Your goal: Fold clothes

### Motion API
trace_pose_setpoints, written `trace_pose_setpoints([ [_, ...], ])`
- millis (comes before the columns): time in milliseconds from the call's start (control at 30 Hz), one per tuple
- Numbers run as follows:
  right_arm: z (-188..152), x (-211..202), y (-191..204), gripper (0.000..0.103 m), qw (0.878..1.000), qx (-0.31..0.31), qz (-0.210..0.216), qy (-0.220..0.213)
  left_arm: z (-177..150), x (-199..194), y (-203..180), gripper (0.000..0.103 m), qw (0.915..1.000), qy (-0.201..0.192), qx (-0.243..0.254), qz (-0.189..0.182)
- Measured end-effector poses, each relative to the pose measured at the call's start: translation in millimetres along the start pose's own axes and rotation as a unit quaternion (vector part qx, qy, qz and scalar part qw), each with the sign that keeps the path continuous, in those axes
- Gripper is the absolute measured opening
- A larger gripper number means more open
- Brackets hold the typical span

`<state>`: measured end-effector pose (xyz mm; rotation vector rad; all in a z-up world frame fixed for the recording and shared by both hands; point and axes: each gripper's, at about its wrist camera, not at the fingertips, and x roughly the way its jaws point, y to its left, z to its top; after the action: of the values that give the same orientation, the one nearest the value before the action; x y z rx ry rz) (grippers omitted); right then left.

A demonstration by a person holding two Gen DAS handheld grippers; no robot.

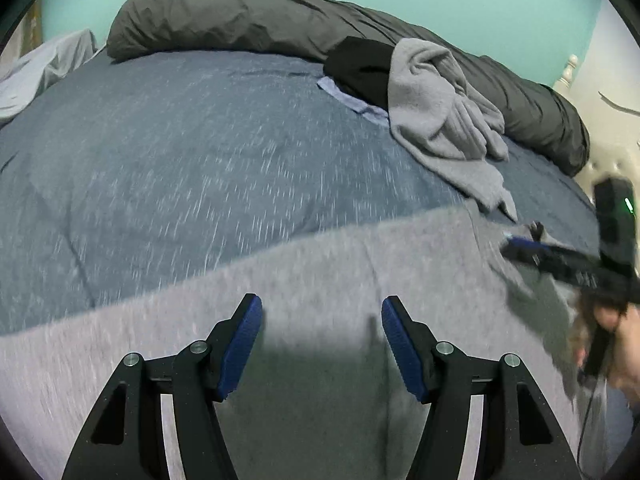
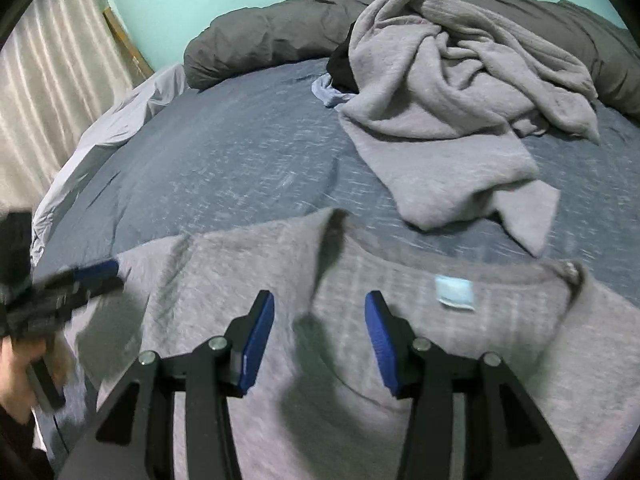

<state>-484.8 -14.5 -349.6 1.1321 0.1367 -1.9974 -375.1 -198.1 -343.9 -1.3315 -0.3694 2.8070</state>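
A light grey knit sweatshirt lies spread across the lower half of both frames, on the blue-grey speckled bedspread. Its neckline with a small pale label sits right of centre in the right wrist view. It looks soft, light and limp, likely to sag and crease when lifted, so the firmer edges seem the best holds: the collar band, shoulder seams or hem.

The left gripper hovers over the cloth, jaws spread, nothing between them. The right gripper is also over it, jaws apart, pads clear of the fabric.

In the upper right, a crumpled grey fleece garment lies over a black garment and a pale blue one; its lower edge comes near the neckline and could get caught up. A dark grey rolled duvet lines the far edge.
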Motion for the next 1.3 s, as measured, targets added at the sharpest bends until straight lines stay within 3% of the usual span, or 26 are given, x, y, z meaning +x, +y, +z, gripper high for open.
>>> trace_pose_setpoints([
  [233,16.4,27.2,-7.4,0.048,0.999,0.041,-0.016,0.008,-28.5,-9.7,0.6,0.066,0.9998,-0.015,0.009,-0.013],
  [300,17.1,31.1,-1.8,0.046,0.999,0.025,-0.02,0.012,-31.8,-10.3,1.3,0.066,0.9997,-0.019,0.008,-0.015],
  [367,17.7,35.0,4.1,0.024,1.0,0.009,-0.024,0.017,-35.9,-11.5,3.2,0.066,0.9996,-0.021,0.01,-0.016],
  [467,15.4,41.5,18.9,0.006,0.998,-0.029,-0.044,0.027,-40.5,-12.1,7.2,0.066,0.9996,-0.021,0.007,-0.016],
  [500,14.9,42.6,22.1,0.005,0.997,-0.039,-0.056,0.029,-42.1,-12.6,8.6,0.066,0.9996,-0.022,0.005,-0.015],
  [633,17.3,41.8,30.2,0.002,0.982,-0.08,-0.168,0.023,-44.1,-16.2,10.0,0.066,0.9996,-0.023,0.004,-0.015],
  [700,19.9,37.6,23.3,0.002,0.981,-0.062,-0.182,0.021,-44.1,-22.6,8.7,0.066,0.9995,-0.028,0.004,-0.015],
  [867,10.6,-5.7,8.2,0.003,0.995,0.0,-0.1,-0.019,-46.5,-35.3,7.7,0.066,0.9993,-0.031,-0.004,-0.018],
  [1000,-5.8,-6.4,29.2,0.003,0.999,-0.013,-0.035,0.015,-55.5,-43.1,2.4,0.066,0.9996,-0.021,-0.007,-0.018],
  [1100,-26.6,6.0,43.9,0.003,0.994,-0.056,-0.072,0.064,-68.3,-55.2,-0.8,0.066,0.9996,-0.015,-0.015,-0.018],
  [1233,-33.7,-19.2,33.7,0.003,0.991,-0.021,-0.13,0.022,-88.2,-74.6,0.8,0.066,0.9994,-0.007,-0.028,-0.02],
  [1300,-40.4,-38.0,31.4,0.003,0.993,-0.006,-0.113,0.012,-97.9,-79.7,3.3,0.066,0.9992,0.002,-0.034,-0.021],
])
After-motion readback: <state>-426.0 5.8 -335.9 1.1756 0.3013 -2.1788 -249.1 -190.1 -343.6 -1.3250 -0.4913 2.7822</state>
